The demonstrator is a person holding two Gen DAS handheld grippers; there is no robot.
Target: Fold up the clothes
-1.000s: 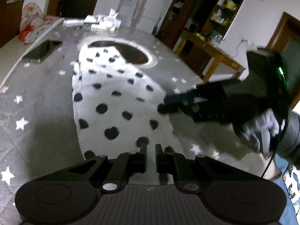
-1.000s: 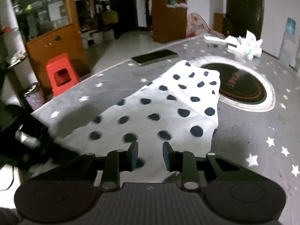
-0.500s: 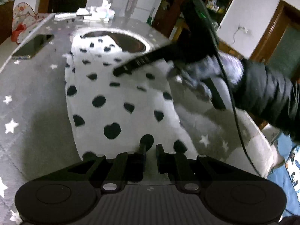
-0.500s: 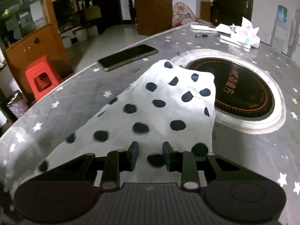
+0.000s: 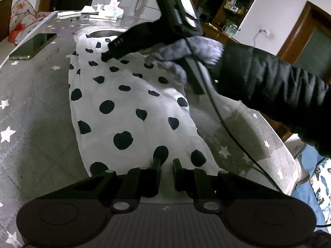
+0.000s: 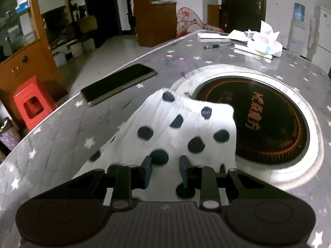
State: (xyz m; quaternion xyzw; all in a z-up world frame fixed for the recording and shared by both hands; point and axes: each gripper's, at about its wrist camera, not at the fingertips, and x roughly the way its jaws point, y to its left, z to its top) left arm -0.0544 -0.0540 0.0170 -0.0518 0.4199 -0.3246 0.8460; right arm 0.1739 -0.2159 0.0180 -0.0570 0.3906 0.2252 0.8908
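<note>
A white cloth with black polka dots [image 5: 128,107] lies lengthwise on the grey star-patterned table [image 5: 31,103]. My left gripper [image 5: 167,164] sits at the cloth's near edge, its jaws nearly together with white fabric filling the narrow gap. My right gripper [image 5: 105,56], held by a gloved hand in a black sleeve [image 5: 269,82], has its tip down on the cloth's far part. In the right wrist view, the right gripper [image 6: 165,165] stands open over the cloth [image 6: 186,128], whose far end is bunched beside the cooktop ring.
A round built-in cooktop [image 6: 269,124] lies past the cloth. A phone [image 6: 118,83] rests near the table's left edge. Papers and tissues [image 6: 260,41] sit at the far end. A red stool [image 6: 31,101] stands on the floor beyond the edge.
The right gripper has swept from the cloth's right side across it to its far end. The left gripper has stayed at the near edge.
</note>
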